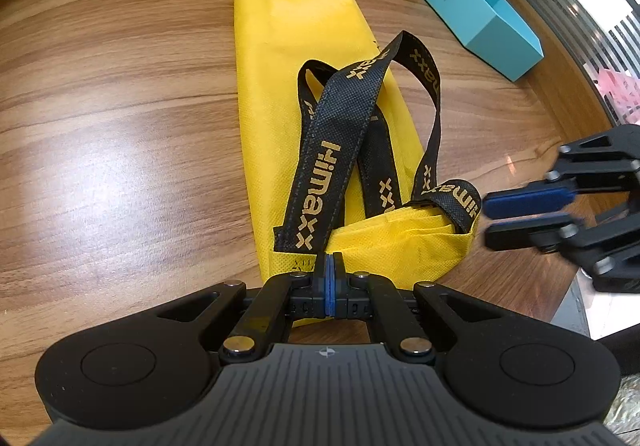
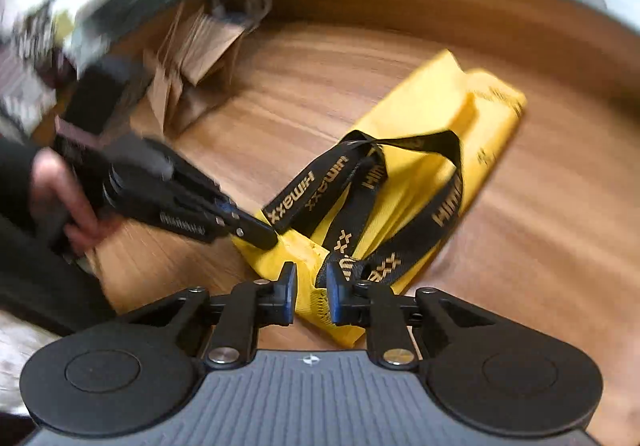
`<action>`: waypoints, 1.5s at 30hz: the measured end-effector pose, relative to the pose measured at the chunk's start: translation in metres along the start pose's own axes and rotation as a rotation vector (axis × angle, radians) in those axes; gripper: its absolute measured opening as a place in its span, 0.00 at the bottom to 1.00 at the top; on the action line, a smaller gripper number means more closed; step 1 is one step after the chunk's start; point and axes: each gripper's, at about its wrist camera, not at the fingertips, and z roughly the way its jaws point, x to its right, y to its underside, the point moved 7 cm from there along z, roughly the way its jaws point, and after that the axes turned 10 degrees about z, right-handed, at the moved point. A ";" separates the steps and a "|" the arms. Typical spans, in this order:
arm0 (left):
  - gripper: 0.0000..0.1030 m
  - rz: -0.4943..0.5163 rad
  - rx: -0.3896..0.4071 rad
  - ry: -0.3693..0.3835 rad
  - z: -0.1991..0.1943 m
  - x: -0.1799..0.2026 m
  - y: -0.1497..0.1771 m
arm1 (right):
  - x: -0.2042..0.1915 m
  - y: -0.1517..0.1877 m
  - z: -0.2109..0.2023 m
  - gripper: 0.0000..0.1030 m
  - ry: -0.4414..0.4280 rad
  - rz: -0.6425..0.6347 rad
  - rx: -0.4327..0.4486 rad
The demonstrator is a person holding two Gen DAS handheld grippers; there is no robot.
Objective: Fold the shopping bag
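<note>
Two views show one wooden table [image 1: 120, 106], and on it lies the yellow shopping bag [image 1: 288, 58], folded to a long narrow strip, with its black handles [image 1: 328, 150] lying loose over it. Only the left wrist view shows a turquoise box [image 1: 492, 22], open at the top, standing well apart from the bag near the table's far edge. Only the right wrist view, which is blurred, shows brown paper bags [image 2: 192, 70] leaning at the other side of the table, and a person's hand [image 2: 60, 198] with a dark sleeve that holds the left gripper.

The left gripper [image 1: 329, 266] has its jaws pressed together on the near end of the bag, at the yellow fabric beside a handle's root. The right gripper [image 2: 311, 286] stands with a narrow gap between its jaws; in the left wrist view it is just beside the bag's corner and nothing is between its pads [image 1: 520, 202], so it holds nothing
</note>
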 end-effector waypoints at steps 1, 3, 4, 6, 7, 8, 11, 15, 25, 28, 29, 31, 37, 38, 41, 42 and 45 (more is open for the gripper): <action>0.03 0.002 0.001 0.000 0.000 0.000 0.000 | -0.002 0.001 0.005 0.18 0.025 -0.026 -0.006; 0.03 0.012 0.003 -0.003 0.000 0.001 0.000 | 0.000 0.002 0.016 0.18 0.076 -0.058 -0.018; 0.03 0.017 0.003 -0.004 0.000 0.002 0.000 | 0.001 0.003 0.019 0.18 0.088 -0.062 -0.019; 0.03 0.020 0.002 -0.005 0.000 0.002 -0.001 | 0.006 0.002 0.027 0.18 0.105 -0.038 -0.030; 0.03 0.013 0.001 -0.003 0.000 0.002 -0.001 | 0.008 0.003 0.032 0.18 0.105 -0.025 -0.034; 0.03 0.006 0.001 -0.001 -0.001 0.002 -0.001 | 0.009 0.006 0.037 0.18 0.103 -0.011 -0.039; 0.02 -0.021 -0.002 0.007 -0.002 0.001 -0.003 | 0.015 0.010 0.049 0.18 0.096 0.026 -0.052; 0.02 -0.025 0.001 -0.001 -0.004 0.003 -0.006 | 0.015 0.017 0.059 0.17 0.089 0.040 -0.042; 0.03 -0.054 -0.071 0.010 0.007 -0.004 -0.010 | 0.004 0.014 0.049 0.27 0.112 -0.024 -0.030; 0.03 -0.137 -0.093 0.044 0.009 -0.013 -0.013 | -0.010 0.014 0.037 0.40 0.132 -0.103 -0.001; 0.03 -0.152 -0.101 0.050 0.010 -0.015 -0.014 | -0.015 0.016 0.035 0.40 0.141 -0.135 0.003; 0.03 -0.150 -0.113 0.053 0.012 -0.015 -0.016 | -0.027 0.021 0.032 0.42 0.172 -0.223 0.011; 0.03 -0.205 -0.155 0.078 0.016 -0.020 -0.019 | -0.056 0.039 0.040 0.50 0.266 -0.469 0.017; 0.03 -0.218 -0.163 0.085 0.017 -0.021 -0.019 | -0.059 0.041 0.041 0.51 0.280 -0.507 0.017; 0.03 -0.238 -0.179 0.095 0.018 -0.022 -0.019 | -0.064 0.049 0.047 0.51 0.324 -0.622 0.014; 0.03 -0.242 -0.183 0.097 0.019 -0.023 -0.020 | -0.065 0.052 0.050 0.51 0.338 -0.665 0.013; 0.03 -0.261 -0.191 0.104 0.019 -0.024 -0.020 | -0.069 0.056 0.057 0.51 0.367 -0.778 0.008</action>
